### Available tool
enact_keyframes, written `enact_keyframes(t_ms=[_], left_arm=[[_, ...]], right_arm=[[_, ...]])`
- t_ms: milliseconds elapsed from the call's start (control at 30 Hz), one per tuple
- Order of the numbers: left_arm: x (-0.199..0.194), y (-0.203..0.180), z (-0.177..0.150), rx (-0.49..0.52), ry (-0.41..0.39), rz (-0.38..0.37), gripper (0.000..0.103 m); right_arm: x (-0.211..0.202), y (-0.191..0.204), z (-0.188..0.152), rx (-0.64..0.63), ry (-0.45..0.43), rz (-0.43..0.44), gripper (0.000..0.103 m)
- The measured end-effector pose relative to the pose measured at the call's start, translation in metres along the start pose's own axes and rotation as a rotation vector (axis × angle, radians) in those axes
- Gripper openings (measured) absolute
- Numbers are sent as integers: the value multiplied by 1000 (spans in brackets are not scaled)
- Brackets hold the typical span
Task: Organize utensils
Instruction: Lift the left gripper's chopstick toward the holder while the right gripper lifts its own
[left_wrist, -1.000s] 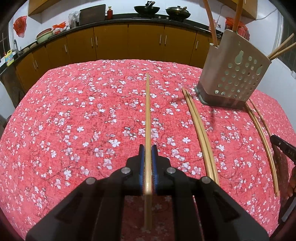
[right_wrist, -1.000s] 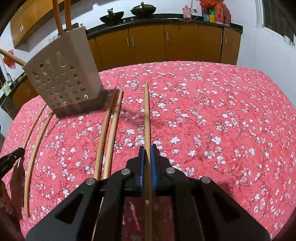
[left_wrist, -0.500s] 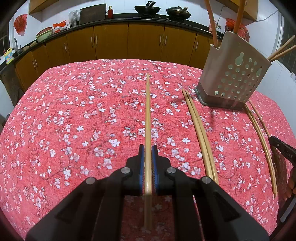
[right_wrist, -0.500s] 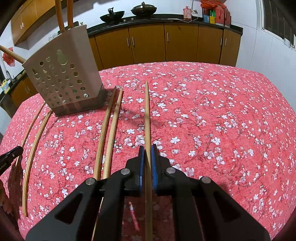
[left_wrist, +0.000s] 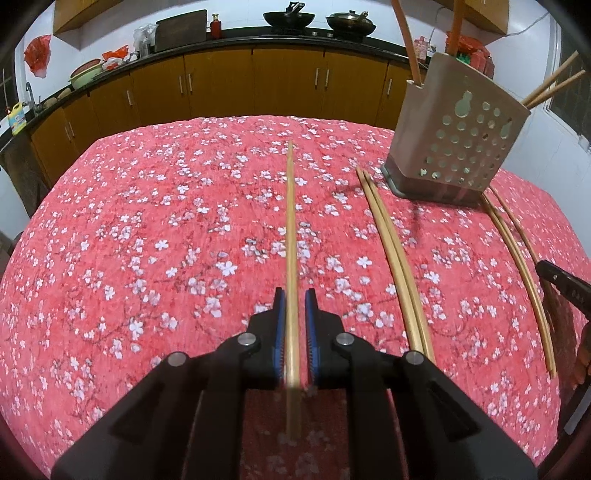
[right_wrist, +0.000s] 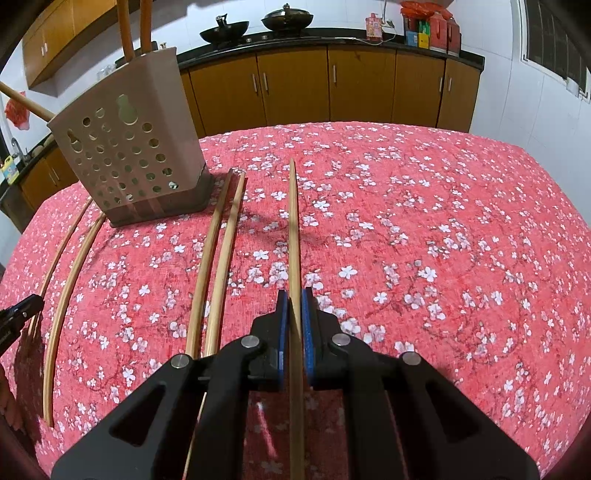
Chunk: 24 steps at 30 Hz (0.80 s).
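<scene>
A long bamboo chopstick (left_wrist: 291, 236) runs between the blue pads of my left gripper (left_wrist: 294, 295); the jaws have a small gap on each side of it. Another chopstick (right_wrist: 293, 236) sits between the pads of my right gripper (right_wrist: 293, 295), with a narrow gap too. A beige perforated utensil holder (left_wrist: 458, 144) stands at the right in the left view and at the left in the right view (right_wrist: 129, 155), with chopsticks sticking out of it. A loose pair of chopsticks (left_wrist: 391, 240) lies on the table; it also shows in the right wrist view (right_wrist: 218, 251).
The table has a red floral cloth (left_wrist: 147, 240). A second loose pair of chopsticks (left_wrist: 517, 258) lies past the holder near the table's edge. Kitchen cabinets (left_wrist: 258, 81) and a counter with woks stand behind the table. The other gripper's tip (right_wrist: 18, 314) shows at the left edge.
Both grippers' jaws have parted slightly around their chopsticks. The left view has dropped a little closer to the table.
</scene>
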<state>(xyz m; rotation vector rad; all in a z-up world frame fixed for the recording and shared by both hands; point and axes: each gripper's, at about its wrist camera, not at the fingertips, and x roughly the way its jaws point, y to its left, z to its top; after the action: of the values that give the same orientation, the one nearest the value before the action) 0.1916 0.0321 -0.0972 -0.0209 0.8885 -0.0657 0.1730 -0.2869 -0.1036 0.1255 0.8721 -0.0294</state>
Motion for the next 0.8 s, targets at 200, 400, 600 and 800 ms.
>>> enact_keyframes(t_ms=[200, 400, 600, 800], left_arm=[[0, -2, -1, 15, 1, 13, 9], [-11, 1, 6, 26, -1, -2, 8], [-41, 5, 24, 24, -80, -6, 8], [-66, 5, 41, 24, -152, -10, 8]], right_arm=[[0, 0, 0, 3, -3, 4, 8], [-26, -7, 7, 22, -65, 18, 7], [-59, -11, 19, 23, -141, 32, 8], [-64, -6, 23, 1, -138, 31, 8]])
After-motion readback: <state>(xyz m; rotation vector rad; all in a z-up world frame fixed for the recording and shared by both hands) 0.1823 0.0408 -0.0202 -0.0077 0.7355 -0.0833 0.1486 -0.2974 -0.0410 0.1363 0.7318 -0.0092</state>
